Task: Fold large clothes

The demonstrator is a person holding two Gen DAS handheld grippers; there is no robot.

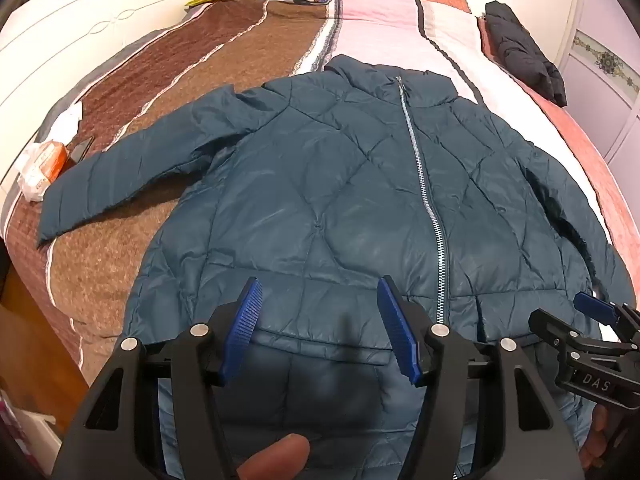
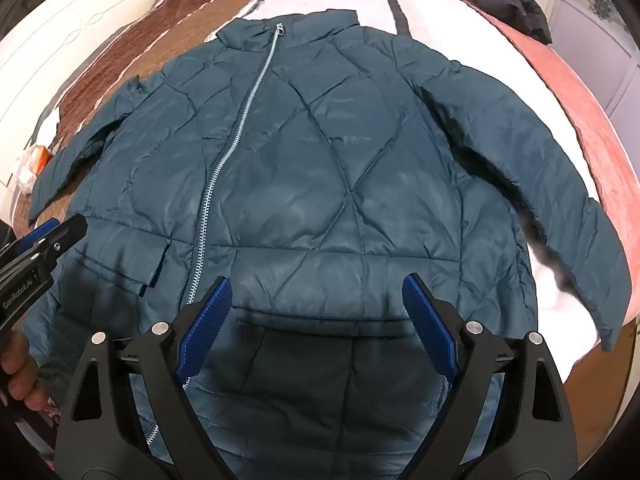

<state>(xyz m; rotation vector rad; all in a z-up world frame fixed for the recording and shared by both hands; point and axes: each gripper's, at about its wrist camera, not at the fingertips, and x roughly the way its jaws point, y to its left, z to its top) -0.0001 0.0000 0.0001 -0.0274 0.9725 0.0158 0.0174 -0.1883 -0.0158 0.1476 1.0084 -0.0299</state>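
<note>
Two sleeves splay from the teal puffer jacket (image 1: pixel 320 200) lying flat, zipped, across the bed (image 1: pixel 200 80), puffy, light and slick, best pinched at hem or cuffs, while the left hand-held gripper (image 1: pixel 320 320) and right hand-held gripper (image 2: pixel 316 312) hover released.

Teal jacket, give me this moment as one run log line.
teal jacket: flat on bed, zipped, unfolded | left gripper: open above hem | right gripper: open above hem
</note>
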